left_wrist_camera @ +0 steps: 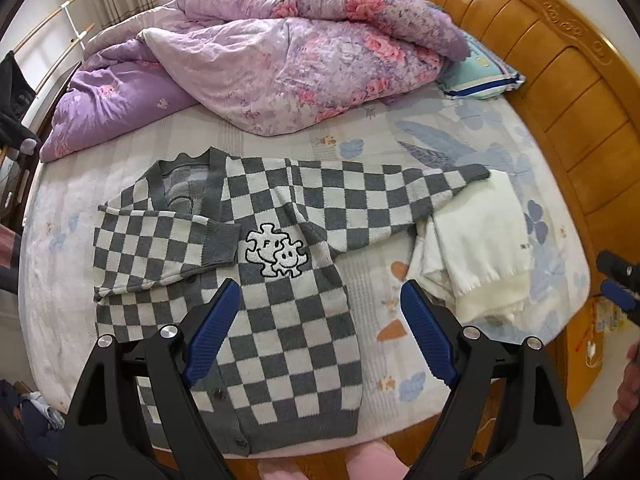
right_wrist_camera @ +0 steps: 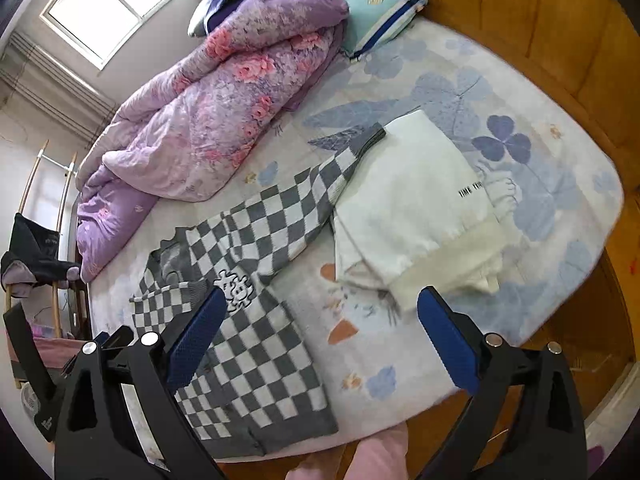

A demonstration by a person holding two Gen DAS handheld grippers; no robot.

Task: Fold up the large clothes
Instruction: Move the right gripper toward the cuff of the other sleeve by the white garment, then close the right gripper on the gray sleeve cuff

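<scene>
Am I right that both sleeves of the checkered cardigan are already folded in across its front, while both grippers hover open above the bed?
Not quite: only one sleeve of the checkered cardigan is folded across its front. The other sleeve stretches out flat, its cuff resting on the white garment, as the left wrist view shows. The left gripper and right gripper are indeed open above the bed.

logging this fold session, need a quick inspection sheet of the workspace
surface: bed with pale floral sheet
job's things: grey-and-white checkered knit cardigan laid flat, one sleeve folded across the chest, the other stretched onto a folded white garment
clutter: bunched purple floral quilt; teal striped pillow
grippers: left gripper and right gripper open, hovering, blue fingers empty
cables: nothing seen
surroundings: wooden headboard, window
</scene>
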